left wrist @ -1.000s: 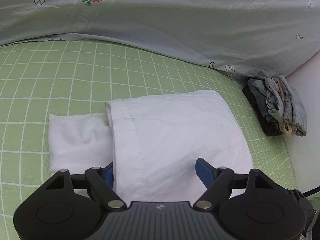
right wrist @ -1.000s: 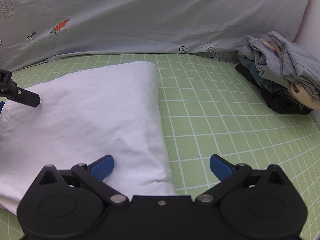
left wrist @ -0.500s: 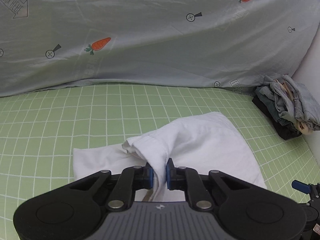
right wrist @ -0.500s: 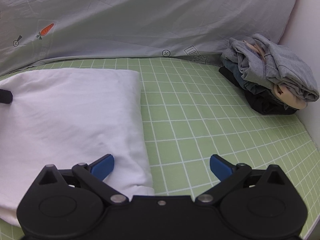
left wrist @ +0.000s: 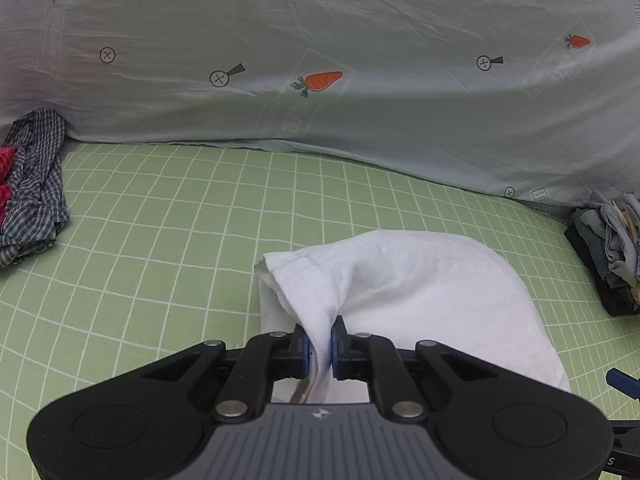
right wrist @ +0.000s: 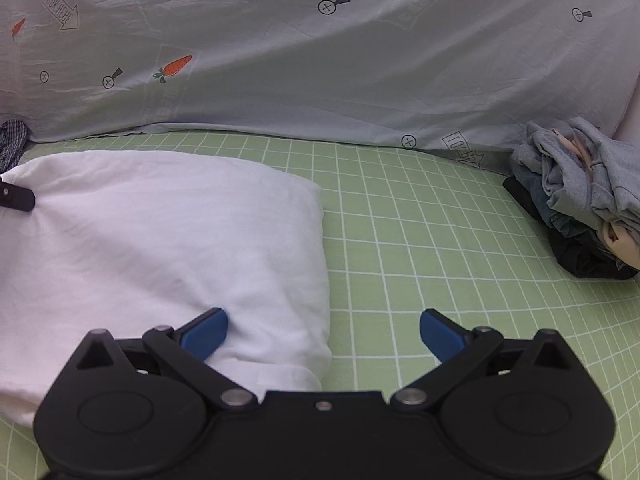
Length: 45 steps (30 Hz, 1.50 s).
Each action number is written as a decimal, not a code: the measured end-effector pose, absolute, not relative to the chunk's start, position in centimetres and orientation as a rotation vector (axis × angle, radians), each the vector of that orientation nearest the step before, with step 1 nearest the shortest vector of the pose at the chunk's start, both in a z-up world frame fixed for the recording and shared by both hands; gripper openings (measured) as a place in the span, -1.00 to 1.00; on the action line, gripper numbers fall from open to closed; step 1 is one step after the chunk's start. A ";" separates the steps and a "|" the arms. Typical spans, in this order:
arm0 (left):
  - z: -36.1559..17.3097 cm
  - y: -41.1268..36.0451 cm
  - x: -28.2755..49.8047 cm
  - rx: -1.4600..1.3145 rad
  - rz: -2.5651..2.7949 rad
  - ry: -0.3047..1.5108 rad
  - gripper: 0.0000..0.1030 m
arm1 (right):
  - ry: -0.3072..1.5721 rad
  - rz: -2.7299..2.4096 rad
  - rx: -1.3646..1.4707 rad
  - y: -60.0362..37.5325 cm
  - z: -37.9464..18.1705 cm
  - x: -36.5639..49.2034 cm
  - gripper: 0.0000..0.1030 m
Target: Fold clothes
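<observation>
A white garment [left wrist: 416,280] lies partly folded on the green grid mat [left wrist: 160,240]. My left gripper [left wrist: 320,350] is shut on the garment's near left edge and holds that edge lifted, so the cloth drapes up into the jaws. In the right wrist view the same white garment [right wrist: 160,240] spreads across the left half. My right gripper [right wrist: 323,330] is open and empty, its left fingertip resting over the garment's near right corner and its right fingertip over bare mat.
A pile of grey and dark folded clothes [right wrist: 584,196] sits at the far right by a white wall; it also shows in the left wrist view [left wrist: 608,248]. A checked shirt [left wrist: 32,184] lies bunched at the far left. A carrot-print sheet [left wrist: 320,60] hangs behind.
My left gripper closed on the garment's edge and lifted it up and leftward, bunching the cloth. My right gripper stayed open and shifted slightly over the garment's right corner.
</observation>
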<state>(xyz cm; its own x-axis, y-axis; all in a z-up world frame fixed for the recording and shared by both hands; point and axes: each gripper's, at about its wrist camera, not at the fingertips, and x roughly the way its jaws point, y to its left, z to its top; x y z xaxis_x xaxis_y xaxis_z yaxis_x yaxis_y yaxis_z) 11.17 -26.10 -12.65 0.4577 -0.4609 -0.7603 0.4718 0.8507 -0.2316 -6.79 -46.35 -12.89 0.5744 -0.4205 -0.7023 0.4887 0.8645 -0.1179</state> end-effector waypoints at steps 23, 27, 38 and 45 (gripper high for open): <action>-18.3 -24.1 13.2 0.108 -0.536 1.086 0.64 | 0.989 -0.358 0.346 -50.5 -15.6 -0.3 1.00; -19.3 -23.4 13.9 0.016 -0.529 1.140 0.77 | 1.019 -0.293 0.395 -51.6 -16.8 0.9 1.00; -19.9 -24.4 13.1 0.007 -0.552 1.141 0.88 | 1.006 -0.210 0.570 -53.9 -19.9 0.8 1.00; -19.0 -25.7 11.5 0.020 -0.621 1.123 -0.03 | 0.929 -0.175 0.545 -52.9 -18.3 -0.6 0.39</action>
<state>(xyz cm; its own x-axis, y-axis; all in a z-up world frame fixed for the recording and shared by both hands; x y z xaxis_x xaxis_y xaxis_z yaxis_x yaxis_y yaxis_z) 11.47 -25.68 -18.96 0.2836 -0.4540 -0.8446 0.4735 0.8323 -0.2884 -0.57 -52.85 -18.33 0.5956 0.0873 -0.7985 0.3711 0.8517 0.3699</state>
